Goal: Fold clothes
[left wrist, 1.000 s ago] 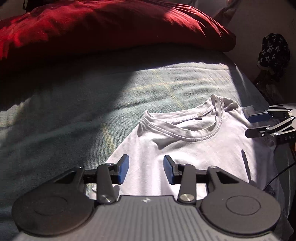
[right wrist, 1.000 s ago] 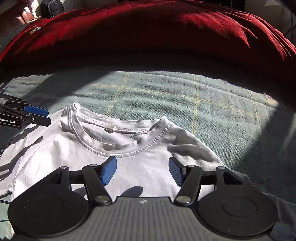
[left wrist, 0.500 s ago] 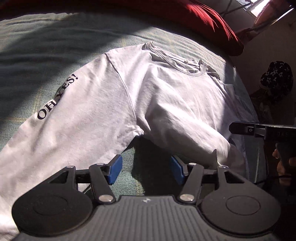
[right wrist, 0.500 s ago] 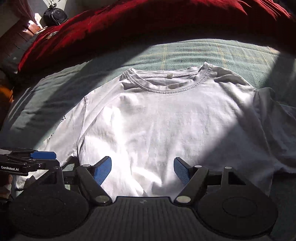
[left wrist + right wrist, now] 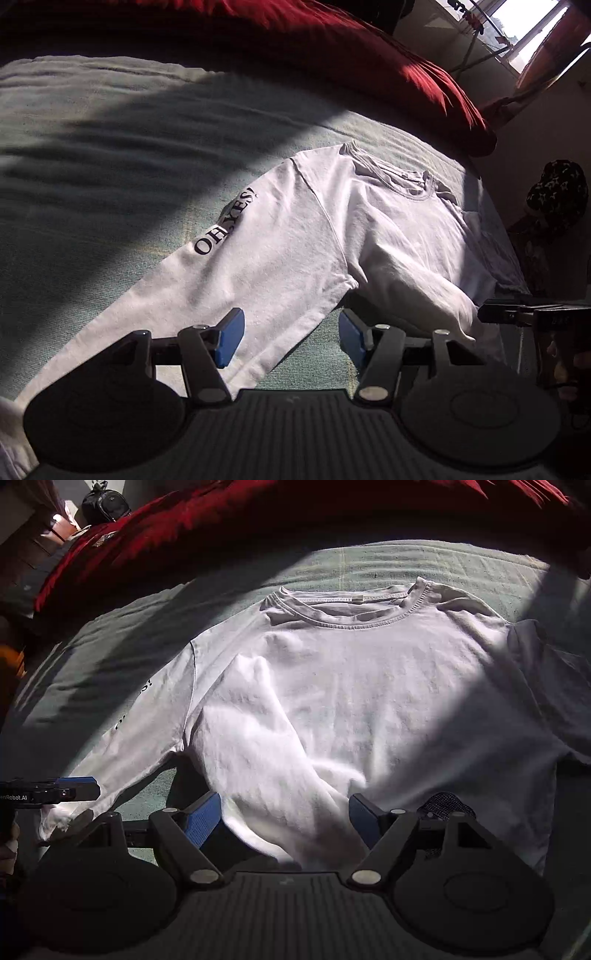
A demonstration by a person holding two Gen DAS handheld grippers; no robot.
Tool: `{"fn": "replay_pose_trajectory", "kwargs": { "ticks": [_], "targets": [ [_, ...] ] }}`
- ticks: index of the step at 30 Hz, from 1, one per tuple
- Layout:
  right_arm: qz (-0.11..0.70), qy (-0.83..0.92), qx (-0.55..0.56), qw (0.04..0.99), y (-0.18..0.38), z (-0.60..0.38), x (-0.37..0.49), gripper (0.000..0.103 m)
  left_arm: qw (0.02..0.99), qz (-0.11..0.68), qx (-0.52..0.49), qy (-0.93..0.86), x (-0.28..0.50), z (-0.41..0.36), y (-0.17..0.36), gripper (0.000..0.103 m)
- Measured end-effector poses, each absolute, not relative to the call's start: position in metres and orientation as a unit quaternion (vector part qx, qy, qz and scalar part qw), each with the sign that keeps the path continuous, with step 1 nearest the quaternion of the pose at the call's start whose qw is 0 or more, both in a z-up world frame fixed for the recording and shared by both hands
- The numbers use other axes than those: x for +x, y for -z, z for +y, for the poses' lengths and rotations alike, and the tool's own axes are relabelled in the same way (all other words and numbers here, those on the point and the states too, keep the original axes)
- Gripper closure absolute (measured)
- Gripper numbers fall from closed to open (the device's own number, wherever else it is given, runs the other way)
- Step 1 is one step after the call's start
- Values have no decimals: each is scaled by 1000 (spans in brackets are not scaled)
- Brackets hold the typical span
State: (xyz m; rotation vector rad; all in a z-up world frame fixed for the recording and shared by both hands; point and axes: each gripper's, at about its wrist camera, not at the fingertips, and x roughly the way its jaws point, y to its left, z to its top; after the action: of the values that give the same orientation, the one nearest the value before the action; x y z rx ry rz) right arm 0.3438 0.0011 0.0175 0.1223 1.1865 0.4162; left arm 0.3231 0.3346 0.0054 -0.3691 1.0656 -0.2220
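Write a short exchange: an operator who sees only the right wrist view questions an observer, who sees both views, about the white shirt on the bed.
Operator: The print on the shirt sleeve is cut off for me. What does it say?
Observer: The left wrist view shows the whole print: "OH, YES!", running along the sleeve.
Operator: Is anything beside the bed that I can't see?
Observer: Yes. A dark star-patterned item sits just off the bed's edge, below the end of the red cushion.
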Motion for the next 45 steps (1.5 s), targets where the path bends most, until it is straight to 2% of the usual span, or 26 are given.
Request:
{"fn": "replay_pose_trajectory", "kwargs": {
  "ticks": [1,2,3,7,13,15,17,19,24,29,31,34,35,37,38,39,44,45],
  "targets": [
    [555,-198,61,805,-16,3,345,23,849,499,-150,87,330,343,-6,52],
    [557,-201,64,803,-14,5,346,23,858,493,-125,68,336,351,-7,62],
    [559,-205,66,801,-13,8,347,23,864,490,-106,54,342,358,-3,67],
    [547,-230,46,803,-16,18,349,23,851,517,-72,46,366,372,29,67],
    [553,-233,32,799,-11,16,350,23,844,532,20,64,364,348,53,68],
    [555,-232,32,799,-9,14,349,23,841,534,43,73,360,335,51,89],
    [555,-229,32,799,-8,14,350,23,845,528,49,69,356,329,50,99],
    [554,-229,34,800,-9,15,350,23,851,521,47,56,355,330,46,102],
    [544,-229,26,806,-15,16,351,23,865,500,25,18,371,351,32,103],
    [544,-219,25,810,-15,13,353,23,848,529,38,3,389,363,43,102],
    [545,-217,29,809,-14,12,353,23,843,537,7,-8,389,373,44,100],
    [541,-218,28,812,-17,13,352,23,860,509,-36,2,387,382,27,100],
    [540,-219,27,812,-17,13,352,23,866,498,-46,11,387,383,21,97],
    [540,-219,29,812,-18,13,353,23,870,489,-55,46,400,377,17,82],
    [539,-218,31,813,-17,14,354,23,869,488,-57,58,408,373,18,70],
    [539,-218,34,813,-17,15,354,23,868,489,-46,75,417,366,21,64],
    [538,-223,41,812,-16,22,354,23,848,510,29,142,455,325,49,64],
    [538,-224,39,812,-16,24,354,23,840,520,37,152,460,320,55,67]
  ]
}}
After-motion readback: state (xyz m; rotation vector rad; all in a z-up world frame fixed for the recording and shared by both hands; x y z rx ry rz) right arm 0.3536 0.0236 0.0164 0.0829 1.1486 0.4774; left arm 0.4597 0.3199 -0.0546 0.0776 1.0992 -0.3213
